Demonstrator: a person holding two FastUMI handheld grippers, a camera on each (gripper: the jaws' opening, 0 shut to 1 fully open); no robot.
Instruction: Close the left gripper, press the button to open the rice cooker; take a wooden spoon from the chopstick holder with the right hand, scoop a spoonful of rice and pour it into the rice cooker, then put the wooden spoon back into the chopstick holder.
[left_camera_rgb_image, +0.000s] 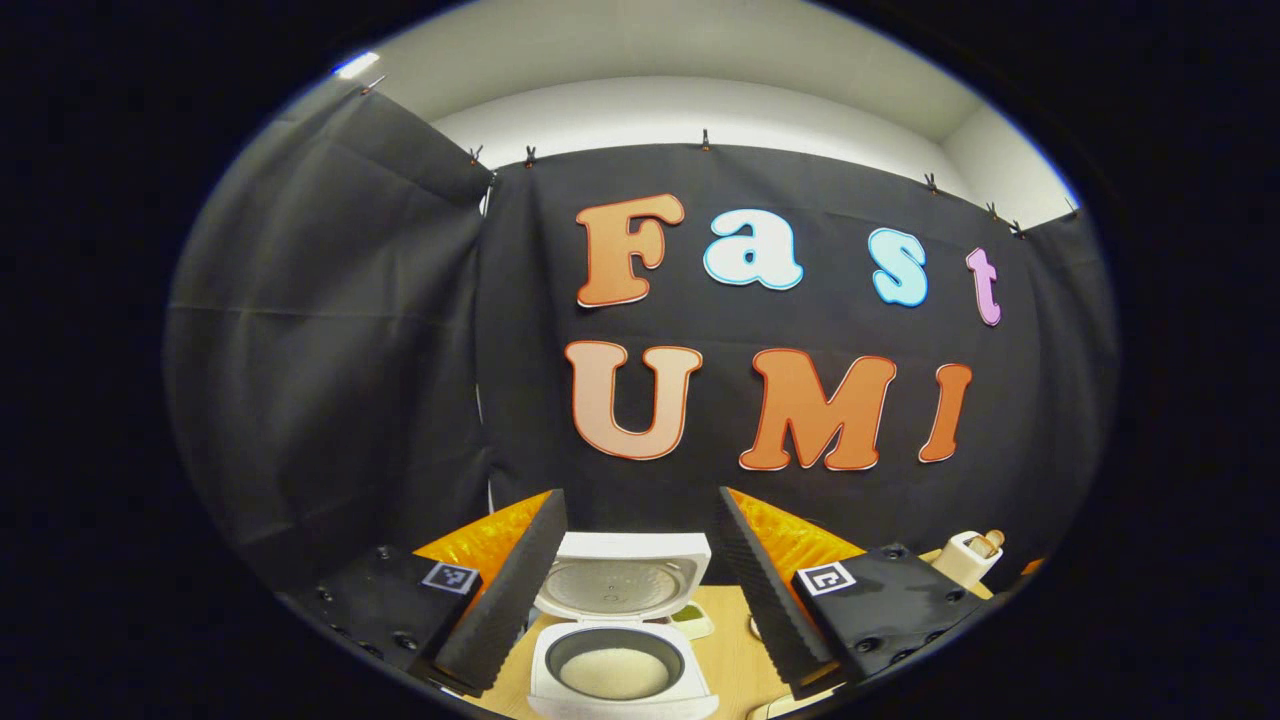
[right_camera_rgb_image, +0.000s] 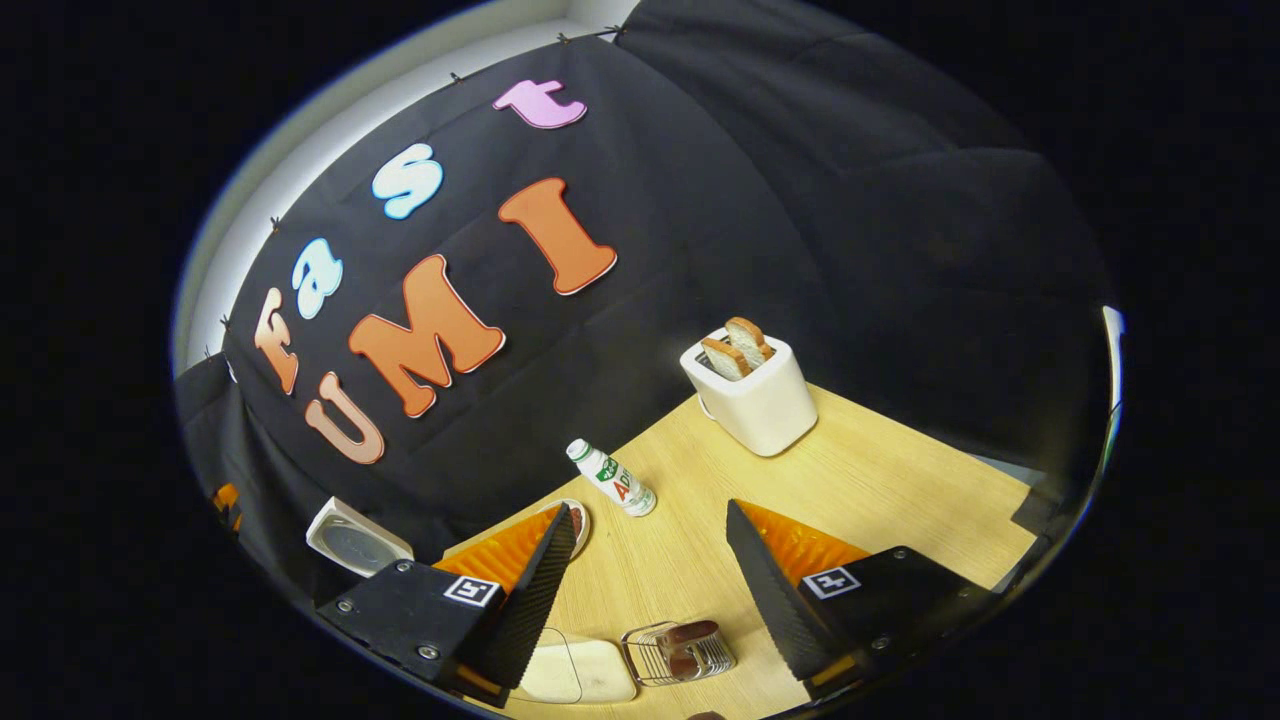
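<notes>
L gripper (left_camera_rgb_image: 640, 580): fingers spread wide, nothing between them, held above the worktop (left_camera_rgb_image: 735, 660). Straight ahead betw. the fingers sits the cooker (left_camera_rgb_image: 620, 665), lid (left_camera_rgb_image: 622, 585) up and tilted back, white rice in the pot (left_camera_rgb_image: 615, 672). A small greenish dish (left_camera_rgb_image: 692, 620) lies just beside the cooker's right side, on the worktop. Far right, near the cloth wall, a toaster (left_camera_rgb_image: 962, 556) w/ bread poking out the top.

R gripper (right_camera_rgb_image: 648, 570): fingers also spread wide, gripping nothing, view tilted. Below and betw. them, on the worktop (right_camera_rgb_image: 880, 470), a wire holder (right_camera_rgb_image: 680, 650) w/ something dark brown in it; can't tell if that's the spoon. Just left of the holder, partly behind the left finger, a pale flat container (right_camera_rgb_image: 575, 672); contents unclear. Farther off, a small bottle (right_camera_rgb_image: 612, 478) w/ green label stands tilted in the view, near a plate (right_camera_rgb_image: 578, 522) mostly hidden behind the finger. Toaster (right_camera_rgb_image: 755, 395) w/ two bread slices (right_camera_rgb_image: 738, 348) stands well apart from the bottle, toward the back of the worktop. Raised cooker lid (right_camera_rgb_image: 352, 545) shows at the lower left edge, against the cloth.
</notes>
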